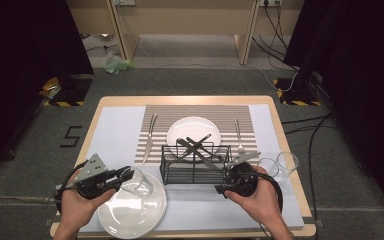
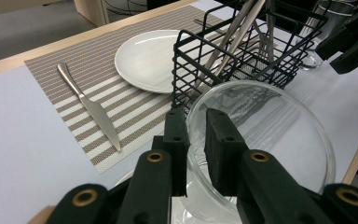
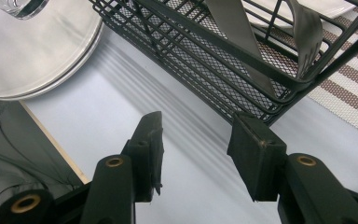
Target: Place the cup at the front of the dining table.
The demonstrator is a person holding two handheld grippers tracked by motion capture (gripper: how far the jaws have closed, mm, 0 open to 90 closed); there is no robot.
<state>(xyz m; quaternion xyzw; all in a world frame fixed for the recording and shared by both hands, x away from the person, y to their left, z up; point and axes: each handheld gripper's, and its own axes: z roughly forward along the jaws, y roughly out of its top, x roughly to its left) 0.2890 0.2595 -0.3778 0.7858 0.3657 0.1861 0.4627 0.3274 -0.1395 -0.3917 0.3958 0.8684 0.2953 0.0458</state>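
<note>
Left gripper [image 2: 196,122], held low and level, clamps the rim of a clear round glass [image 2: 261,149] tilted over the stacked white plates [image 1: 130,212]; black wire basket [image 2: 242,56] stands just beyond, bare table to its left.

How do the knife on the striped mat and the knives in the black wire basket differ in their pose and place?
The knife on the striped mat lies flat, left of the small white plate, and touches nothing else. The knives in the black wire basket lean tilted and crossed, resting on the black wire basket, with their ends above its rim. Both are plain silver metal, and no tool holds them.
</note>
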